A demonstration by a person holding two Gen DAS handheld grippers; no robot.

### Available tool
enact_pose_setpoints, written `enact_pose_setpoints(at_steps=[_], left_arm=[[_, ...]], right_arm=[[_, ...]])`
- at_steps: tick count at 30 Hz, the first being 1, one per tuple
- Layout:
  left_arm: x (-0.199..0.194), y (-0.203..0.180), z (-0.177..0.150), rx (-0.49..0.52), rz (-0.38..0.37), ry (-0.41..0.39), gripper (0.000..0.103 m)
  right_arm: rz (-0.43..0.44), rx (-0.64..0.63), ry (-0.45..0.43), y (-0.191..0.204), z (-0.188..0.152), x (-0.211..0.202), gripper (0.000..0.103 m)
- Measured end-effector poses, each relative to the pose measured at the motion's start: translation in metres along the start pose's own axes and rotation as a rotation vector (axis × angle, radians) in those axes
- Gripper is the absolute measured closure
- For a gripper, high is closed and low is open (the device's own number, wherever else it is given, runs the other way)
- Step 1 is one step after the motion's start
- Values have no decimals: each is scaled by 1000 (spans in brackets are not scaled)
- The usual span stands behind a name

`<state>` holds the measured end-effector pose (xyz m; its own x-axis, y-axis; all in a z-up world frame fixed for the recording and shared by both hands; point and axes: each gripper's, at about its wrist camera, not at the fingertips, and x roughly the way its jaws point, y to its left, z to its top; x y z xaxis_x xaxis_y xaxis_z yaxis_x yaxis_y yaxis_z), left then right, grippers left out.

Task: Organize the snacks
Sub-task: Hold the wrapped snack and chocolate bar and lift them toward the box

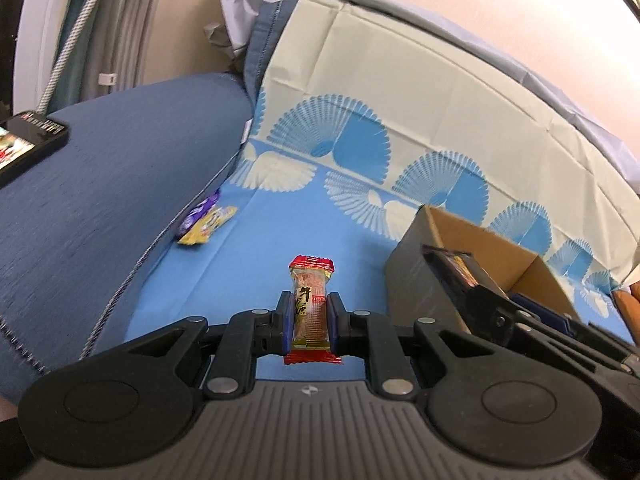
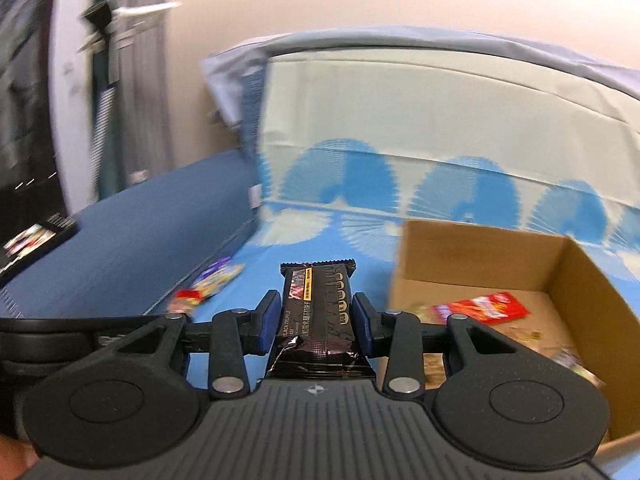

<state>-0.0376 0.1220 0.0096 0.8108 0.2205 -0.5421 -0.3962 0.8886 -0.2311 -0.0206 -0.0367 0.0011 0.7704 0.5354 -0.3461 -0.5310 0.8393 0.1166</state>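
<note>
The cardboard box (image 2: 560, 264), right of both tongs, holds a red packet (image 2: 484, 307). Left tongs (image 1: 310, 320) pinch a red-ended snack (image 1: 311, 304); right tongs (image 2: 316, 320) squeeze a black bar (image 2: 318, 312). Two more snacks (image 1: 204, 222) lie far left on the blue cloth (image 1: 280, 232).

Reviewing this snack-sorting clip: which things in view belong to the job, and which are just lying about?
Part of the job:
- red-ended snack bar in left gripper
- black truffle bar in right gripper
- cardboard box, red packet inside
- purple and yellow packets on the cloth

Lying about:
- phone
- blue cushion
- patterned cloth
</note>
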Motion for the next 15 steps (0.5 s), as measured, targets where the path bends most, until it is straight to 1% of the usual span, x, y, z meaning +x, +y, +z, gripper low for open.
enact_pose_setpoints(at_steps=[5, 8, 15], left_arm=[[4, -25, 14, 12, -45, -17, 85], [4, -45, 22, 32, -84, -34, 85], [-1, -100, 37, 72, -201, -74, 85]], right_arm=[[-117, 96, -26, -30, 6, 1, 62], [-175, 142, -64, -46, 9, -4, 62], [-303, 228, -167, -80, 11, -20, 62]])
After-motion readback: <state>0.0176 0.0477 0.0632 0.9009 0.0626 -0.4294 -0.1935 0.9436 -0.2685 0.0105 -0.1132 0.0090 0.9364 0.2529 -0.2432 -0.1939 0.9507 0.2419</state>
